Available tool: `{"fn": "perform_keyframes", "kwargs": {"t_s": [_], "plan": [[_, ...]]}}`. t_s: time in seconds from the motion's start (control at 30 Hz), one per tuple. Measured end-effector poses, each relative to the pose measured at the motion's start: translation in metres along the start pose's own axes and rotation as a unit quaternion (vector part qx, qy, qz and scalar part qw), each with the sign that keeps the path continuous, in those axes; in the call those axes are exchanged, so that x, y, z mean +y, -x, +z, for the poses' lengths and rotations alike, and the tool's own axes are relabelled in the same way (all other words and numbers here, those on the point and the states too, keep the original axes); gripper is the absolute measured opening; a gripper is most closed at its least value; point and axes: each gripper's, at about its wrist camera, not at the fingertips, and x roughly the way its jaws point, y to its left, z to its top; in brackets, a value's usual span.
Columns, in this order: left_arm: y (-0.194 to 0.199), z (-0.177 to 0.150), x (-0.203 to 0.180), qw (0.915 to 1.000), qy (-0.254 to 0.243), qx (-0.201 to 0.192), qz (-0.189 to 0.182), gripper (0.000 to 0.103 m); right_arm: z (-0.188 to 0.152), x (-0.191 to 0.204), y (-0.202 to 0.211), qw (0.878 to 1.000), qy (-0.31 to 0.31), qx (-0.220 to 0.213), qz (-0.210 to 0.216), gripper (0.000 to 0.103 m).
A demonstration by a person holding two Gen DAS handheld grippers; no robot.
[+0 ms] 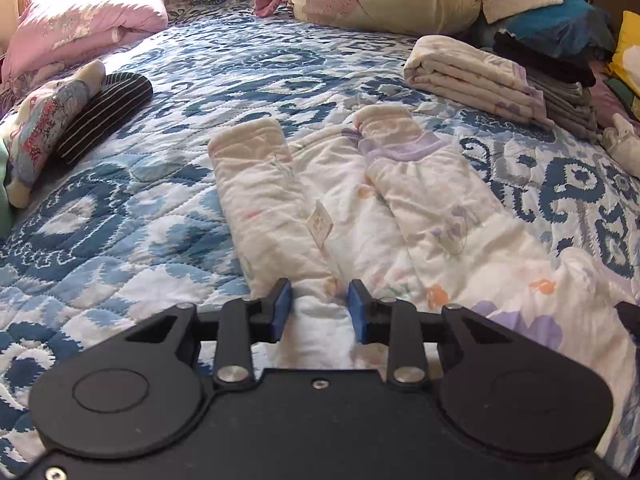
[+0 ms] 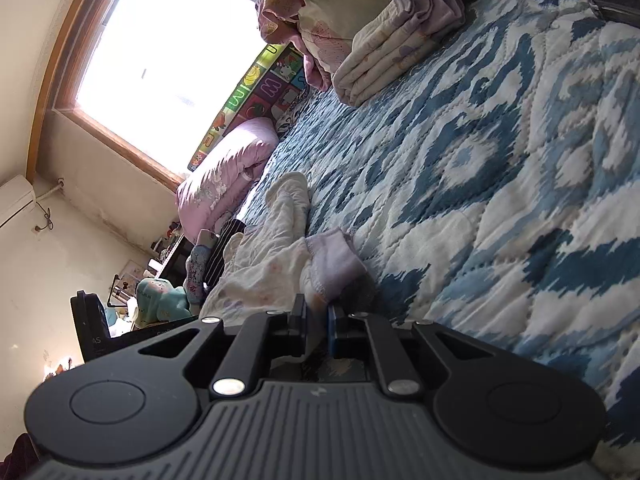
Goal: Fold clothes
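Our left gripper (image 1: 320, 304) hangs over the near end of the white floral pajama garment (image 1: 360, 216), its blue pads (image 1: 282, 308) standing apart with a strip of the cloth lying between them, not pinched. Ahead of it the garment runs away from us on the blue-and-white quilted bedspread (image 1: 168, 216), both sleeves folded in along the body, a small label (image 1: 319, 222) showing in the middle. Farther out and to the right sits a folded floral piece (image 1: 476, 76) beside a stack of dark and grey folded clothes (image 1: 560, 80); off to the left we have a striped dark roll (image 1: 106, 110) next to a patterned bundle (image 1: 40, 128), and a pink pillow (image 1: 84, 24) beyond them. Over on our right gripper (image 2: 318, 312), the view is rolled on its side and the pads are clamped on a lavender-trimmed edge (image 2: 332, 264) of the same garment, the cloth bunching up just ahead of the fingers. Past that, the bedspread stretches off to the folded floral piece, with a bright window (image 2: 172, 52) at the far wall.
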Motion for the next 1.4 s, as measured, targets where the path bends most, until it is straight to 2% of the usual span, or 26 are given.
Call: {"fn": "perform_keyframes", "kwargs": {"t_s": [0.03, 0.13, 0.2, 0.27, 0.33, 0.37, 0.47, 0.53, 0.6, 0.63, 0.73, 0.8, 0.87, 0.93, 1.0, 1.07, 1.13, 1.2, 1.23, 1.27, 1.33, 1.4], "plan": [[0.014, -0.001, -0.001, 0.9999, 0.000, -0.014, -0.006, 0.031, 0.001, 0.001, 0.003, 1.000, 0.001, -0.005, 0.003, 0.012], [0.060, -0.018, -0.012, 0.9985, -0.019, -0.050, -0.015, 0.047, 0.005, 0.010, 0.010, 1.000, 0.003, -0.016, 0.016, 0.012], [0.087, -0.038, -0.026, 0.9963, -0.046, -0.067, -0.028, 0.050, 0.008, 0.017, 0.015, 1.000, 0.006, -0.021, 0.021, 0.012], [0.110, -0.059, -0.042, 0.9927, -0.080, -0.081, -0.040, 0.065, 0.012, 0.026, 0.019, 0.999, 0.010, -0.026, 0.023, 0.012], [0.120, -0.080, -0.060, 0.9875, -0.125, -0.084, -0.046, 0.073, 0.017, 0.034, 0.021, 0.999, 0.013, -0.031, 0.018, 0.012], [0.121, -0.090, -0.069, 0.9847, -0.147, -0.080, -0.048, 0.074, 0.020, 0.038, 0.021, 0.999, 0.013, -0.034, 0.018, 0.012], [0.110, -0.115, -0.092, 0.9757, -0.207, -0.070, -0.019, 0.075, 0.027, 0.056, 0.021, 0.999, 0.025, -0.042, 0.022, 0.012], [0.103, -0.126, -0.099, 0.9715, -0.226, -0.071, -0.003, 0.075, 0.031, 0.071, 0.018, 0.998, 0.040, -0.044, 0.023, 0.012], [0.099, -0.131, -0.100, 0.9723, -0.222, -0.073, 0.005, 0.074, 0.037, 0.088, 0.013, 0.997, 0.061, -0.046, 0.022, 0.012], [0.097, -0.132, -0.098, 0.9746, -0.212, -0.072, 0.003, 0.073, 0.040, 0.096, 0.009, 0.996, 0.070, -0.046, 0.024, 0.011], [0.095, -0.131, -0.085, 0.9862, -0.143, -0.077, -0.034, 0.069, 0.051, 0.124, -0.006, 0.994, 0.101, -0.043, 0.027, 0.011], [0.096, -0.131, -0.077, 0.9900, -0.106, -0.081, -0.046, 0.060, 0.056, 0.143, -0.022, 0.991, 0.125, -0.036, 0.021, 0.011], [0.095, -0.128, -0.067, 0.9927, -0.066, -0.083, -0.058, 0.045, 0.059, 0.160, -0.041, 0.988, 0.151, -0.026, 0.011, 0.011], [0.095, -0.126, -0.055, 0.9936, -0.024, -0.083, -0.073, 0.034, 0.060, 0.175, -0.062, 0.985, 0.173, -0.011, 0.001, 0.011], [0.093, -0.125, -0.042, 0.9924, 0.020, -0.079, -0.093, 0.030, 0.060, 0.189, -0.087, 0.980, 0.197, 0.008, -0.013, 0.011], [0.092, -0.126, -0.028, 0.9871, 0.067, -0.078, -0.123, 0.030, 0.060, 0.197, -0.108, 0.977, 0.209, 0.024, -0.019, 0.011], [0.091, -0.128, -0.011, 0.9763, 0.124, -0.080, -0.158, 0.030, 0.059, 0.207, -0.137, 0.973, 0.221, 0.051, -0.036, 0.012], [0.090, -0.129, 0.002, 0.9652, 0.172, -0.082, -0.179, 0.030, 0.056, 0.215, -0.159, 0.970, 0.231, 0.070, -0.039, 0.018], [0.090, -0.130, 0.008, 0.9601, 0.191, -0.084, -0.186, 0.030, 0.055, 0.219, -0.165, 0.969, 0.234, 0.070, -0.041, 0.028], [0.091, -0.131, 0.013, 0.9558, 0.206, -0.086, -0.191, 0.030, 0.054, 0.223, -0.170, 0.968, 0.237, 0.070, -0.043, 0.044], [0.092, -0.131, 0.019, 0.9477, 0.232, -0.090, -0.200, 0.030, 0.055, 0.229, -0.169, 0.970, 0.235, 0.061, -0.024, 0.053], [0.093, -0.131, 0.023, 0.9440, 0.245, -0.093, -0.201, 0.030, 0.058, 0.227, -0.165, 0.970, 0.235, 0.057, -0.019, 0.054]]}}
